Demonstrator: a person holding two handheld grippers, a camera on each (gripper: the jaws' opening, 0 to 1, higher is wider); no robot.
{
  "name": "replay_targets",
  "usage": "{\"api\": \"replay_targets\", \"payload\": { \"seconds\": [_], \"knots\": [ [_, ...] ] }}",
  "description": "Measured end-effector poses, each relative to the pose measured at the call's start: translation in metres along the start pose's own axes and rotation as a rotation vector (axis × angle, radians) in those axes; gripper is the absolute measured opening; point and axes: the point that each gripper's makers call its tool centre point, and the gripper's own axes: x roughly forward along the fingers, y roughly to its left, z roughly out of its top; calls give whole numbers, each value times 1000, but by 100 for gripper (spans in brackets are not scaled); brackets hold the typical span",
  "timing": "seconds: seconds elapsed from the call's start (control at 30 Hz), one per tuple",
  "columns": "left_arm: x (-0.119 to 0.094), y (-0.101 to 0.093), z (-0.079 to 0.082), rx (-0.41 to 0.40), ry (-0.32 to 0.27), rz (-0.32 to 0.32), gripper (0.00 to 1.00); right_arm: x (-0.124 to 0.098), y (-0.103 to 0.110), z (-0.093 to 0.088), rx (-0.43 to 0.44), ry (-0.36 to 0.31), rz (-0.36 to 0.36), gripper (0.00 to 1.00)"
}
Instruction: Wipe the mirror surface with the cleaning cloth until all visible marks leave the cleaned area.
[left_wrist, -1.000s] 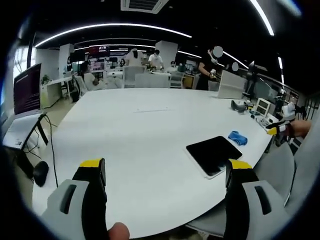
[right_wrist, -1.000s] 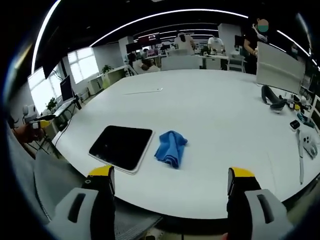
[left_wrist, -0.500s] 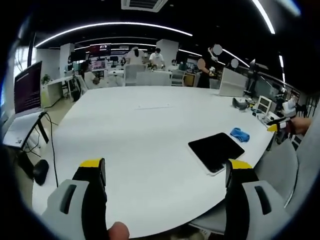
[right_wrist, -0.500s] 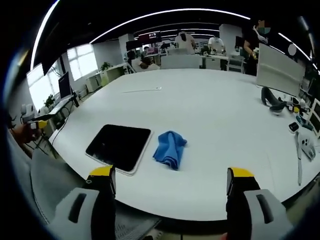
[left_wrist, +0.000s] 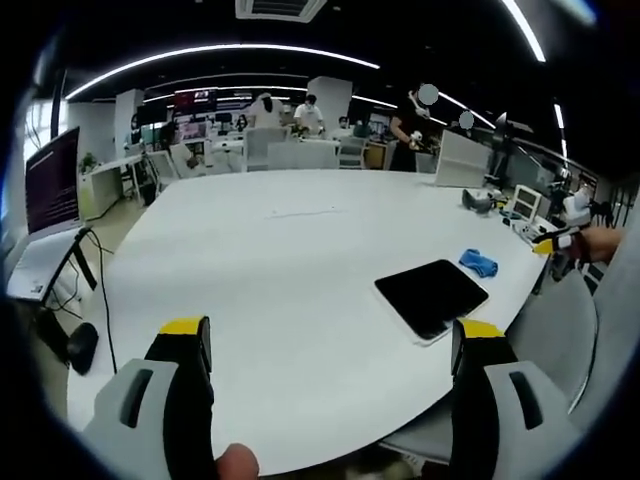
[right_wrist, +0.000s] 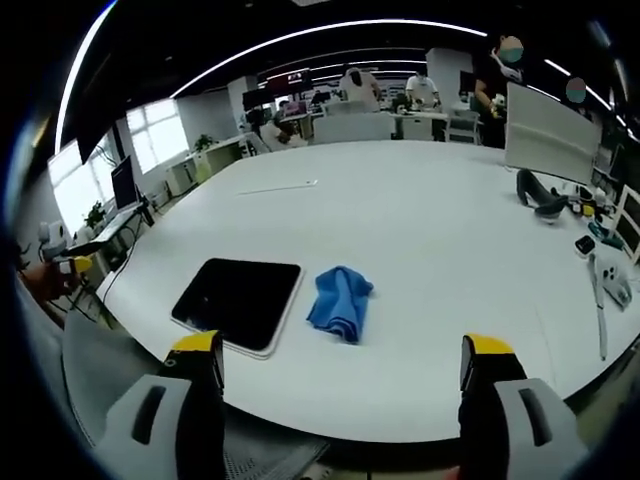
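Currently the left gripper (left_wrist: 330, 345) is held above the near edge of the large white oval table (left_wrist: 270, 260), its two grey, yellow-tipped jaws spread wide at 7 and 5 o'clock of the left gripper view, nothing between them. A fingertip (left_wrist: 238, 463) shows at the bottom edge, beside the left jaw.

The dark, glossy rectangular mirror with a pale frame (left_wrist: 431, 297) lies flat on the table at about 3 o'clock in this view, near the table's edge. The crumpled blue cleaning cloth (left_wrist: 478, 264) sits just beyond it, toward 2 o'clock, close by but apart. Further out at 3 o'clock, the right gripper's yellow tip and the hand holding it appear past the table edge.

The right gripper (right_wrist: 341, 360) is likewise spread wide and empty, jaws at 7 and 5 o'clock of the right gripper view, hovering short of the table edge. Here the mirror (right_wrist: 239, 304) sits left of centre and the cloth (right_wrist: 341, 301) just beside its right side, with a narrow strip of white table between them; the cloth's folds read clearly. The mirror surface looks uniformly dark; marks on it cannot be made out.

The right gripper view adds a black curved object (right_wrist: 540, 196) and small devices (right_wrist: 600, 290) along the table's edge at 2 to 3 o'clock, plus a grey panel (right_wrist: 545, 130). The left gripper view adds a laptop with a lit screen (left_wrist: 52, 185) at 9 o'clock and cables dropping to the floor.
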Motion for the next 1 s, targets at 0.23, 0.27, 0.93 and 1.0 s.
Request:
{"api": "replay_targets", "payload": {
  "seconds": [0.23, 0.27, 0.93, 1.0],
  "knots": [
    [4, 0, 4, 3, -8, -7, 99, -2, -3, 2, -5, -2, -11, 95],
    [4, 0, 5, 3, -9, -6, 99, -3, -4, 3, -8, -2, -14, 94],
    [0, 9, 9, 5, 6, 0, 99, -3, -5, 1, -28, 28, -10, 93],
    [-1, 8, 9, 10, 5, -1, 99, -3, -3, 1, -29, 34, -6, 93]
  ]
}}
